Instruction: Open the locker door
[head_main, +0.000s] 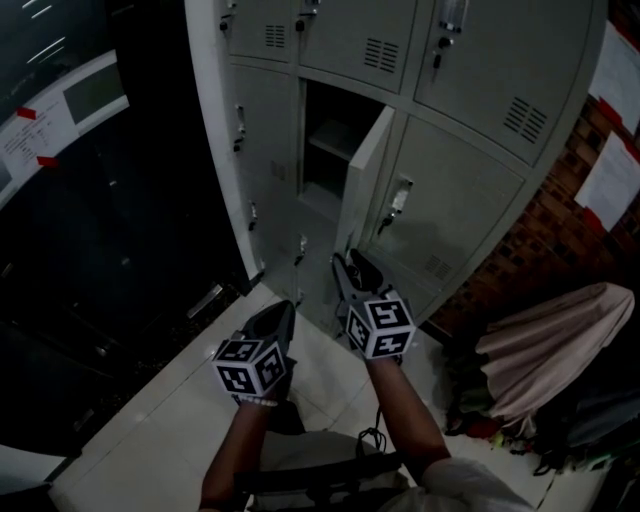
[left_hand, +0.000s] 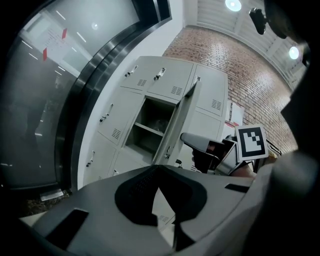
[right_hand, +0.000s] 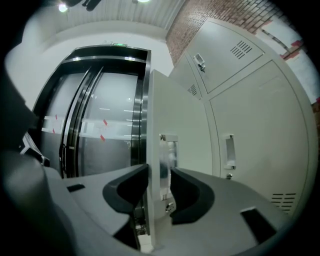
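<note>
The grey locker door (head_main: 362, 170) stands ajar and swung out toward me, showing a dark compartment (head_main: 328, 150) with a shelf. In the right gripper view the door's free edge (right_hand: 150, 150) and its metal handle (right_hand: 167, 155) lie between the jaws of my right gripper (right_hand: 160, 182). The pads stand slightly apart around them, not clamped. In the head view the right gripper (head_main: 350, 264) reaches up to the door's lower edge. My left gripper (head_main: 283, 312) hangs lower and to the left, away from the lockers. Its jaws (left_hand: 160, 167) are shut with nothing between them.
The bank of grey lockers (head_main: 470, 190) fills the wall ahead, its other doors closed. A dark glass wall (head_main: 110, 200) runs along the left. At right are a brick wall with papers (head_main: 612, 180), a cloth-covered object (head_main: 555, 340) and bags on the floor.
</note>
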